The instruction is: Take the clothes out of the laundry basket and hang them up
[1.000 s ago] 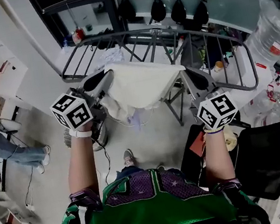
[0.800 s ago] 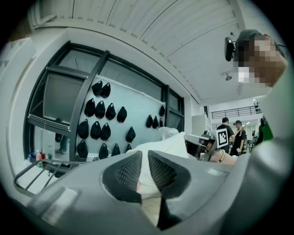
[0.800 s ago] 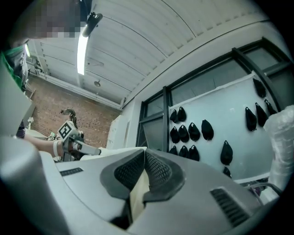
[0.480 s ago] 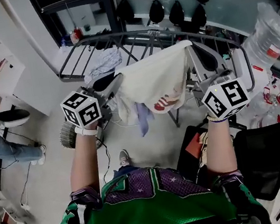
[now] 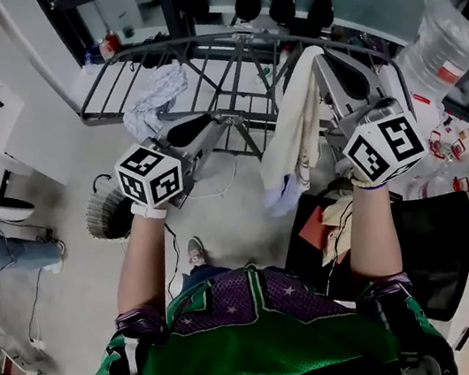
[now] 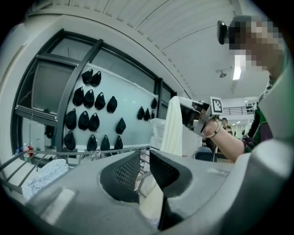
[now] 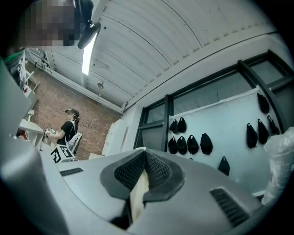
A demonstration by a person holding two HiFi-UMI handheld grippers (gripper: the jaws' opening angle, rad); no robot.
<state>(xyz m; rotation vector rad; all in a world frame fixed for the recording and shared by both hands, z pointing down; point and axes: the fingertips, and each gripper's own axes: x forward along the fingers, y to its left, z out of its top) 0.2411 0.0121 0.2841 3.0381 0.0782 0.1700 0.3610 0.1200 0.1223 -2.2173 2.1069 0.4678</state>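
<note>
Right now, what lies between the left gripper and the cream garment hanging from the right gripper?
Head view: only the drying rack legs and bare floor. Nothing joins the open left gripper to the cream garment, which the right gripper clamps.

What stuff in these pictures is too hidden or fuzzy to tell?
- Cream cloth: head view, bunched, garment type unclear; right gripper view, right tool covers all but a strip.
- Drying rack: head view, right end behind the cloth.
- Big bottle: head view, label too small.
- Round grey thing: head view, partly behind the left tool.
</note>
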